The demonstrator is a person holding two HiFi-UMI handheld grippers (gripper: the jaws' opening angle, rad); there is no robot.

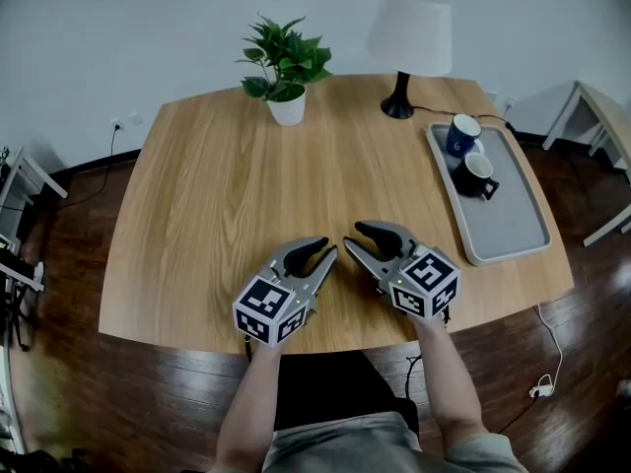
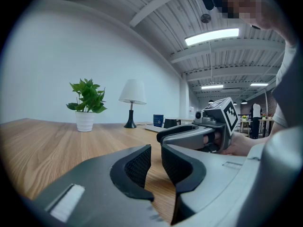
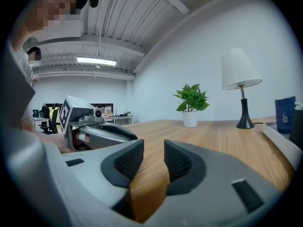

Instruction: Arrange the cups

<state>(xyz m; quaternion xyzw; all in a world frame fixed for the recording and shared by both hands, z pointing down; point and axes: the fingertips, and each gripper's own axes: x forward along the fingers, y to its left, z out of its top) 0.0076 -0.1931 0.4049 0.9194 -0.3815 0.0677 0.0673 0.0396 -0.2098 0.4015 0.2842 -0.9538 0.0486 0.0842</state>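
**Wood table (image 1: 217, 185): cups on tray, both grippers idle**

Blue cup (image 1: 463, 134) and black cup (image 1: 478, 173) stand just beside each other at the far end of the grey tray (image 1: 513, 227), right of frame in the head view. The near half of the tray is bare. Lamp (image 1: 409, 37) and potted plant (image 1: 286, 67) sit behind, at top of frame.

Left gripper (image 1: 325, 249) and right gripper (image 1: 355, 236) lie side by side at lower centre, well apart from the tray. Each has its jaws a narrow gap apart with nothing between them.

Judgement: no step has begun. The next move calls for the right gripper to reach to the upper right, widen its jaws and take one cup by its wall.
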